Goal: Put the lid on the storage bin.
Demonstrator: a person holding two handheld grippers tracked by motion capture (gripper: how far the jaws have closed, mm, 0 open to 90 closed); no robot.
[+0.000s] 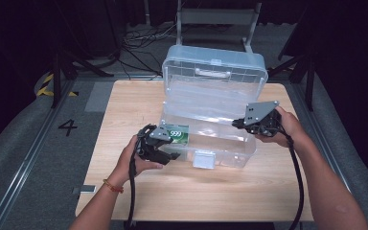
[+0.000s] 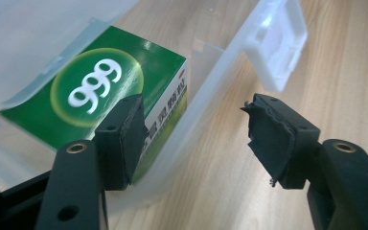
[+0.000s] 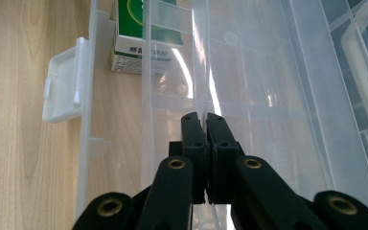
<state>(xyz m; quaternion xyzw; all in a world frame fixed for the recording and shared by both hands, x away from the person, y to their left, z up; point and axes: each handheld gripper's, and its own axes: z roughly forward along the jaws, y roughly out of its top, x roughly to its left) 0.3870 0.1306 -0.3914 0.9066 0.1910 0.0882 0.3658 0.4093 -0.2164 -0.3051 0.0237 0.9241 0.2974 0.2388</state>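
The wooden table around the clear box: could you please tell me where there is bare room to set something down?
Bare wood runs along the near edge of the table, in front of the clear box and its latch, between the forearms. A narrower strip lies left of the box. The box's left end is crowded by the green carton and left tongs.

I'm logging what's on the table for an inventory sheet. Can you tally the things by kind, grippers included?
Clear plastic storage box, lid open: 1
Green medicine carton, inside the box at its left end: 1
Handheld grippers: 2, the left gripper open beside the carton, the right gripper shut at the box's right end
Total: 4
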